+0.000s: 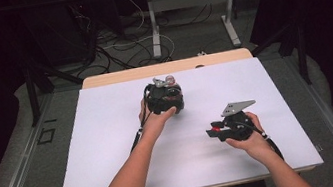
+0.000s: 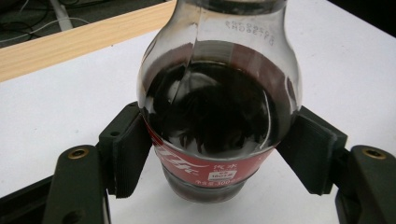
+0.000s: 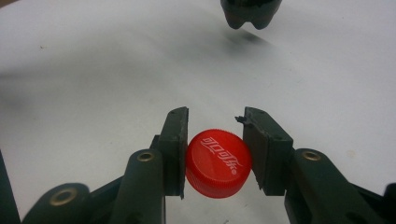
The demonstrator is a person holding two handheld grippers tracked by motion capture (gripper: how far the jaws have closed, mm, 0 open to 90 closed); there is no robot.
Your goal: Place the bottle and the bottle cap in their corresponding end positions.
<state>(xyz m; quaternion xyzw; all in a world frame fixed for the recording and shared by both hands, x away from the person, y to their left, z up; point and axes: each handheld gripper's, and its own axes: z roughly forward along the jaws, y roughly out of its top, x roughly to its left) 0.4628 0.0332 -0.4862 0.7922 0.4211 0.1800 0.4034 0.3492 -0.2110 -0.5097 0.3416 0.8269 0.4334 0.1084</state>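
Gripping a clear plastic bottle of dark cola with a red label, the left tongs hold it near the white tabletop's far edge; the right tongs pinch its round red cap toward the near right corner.
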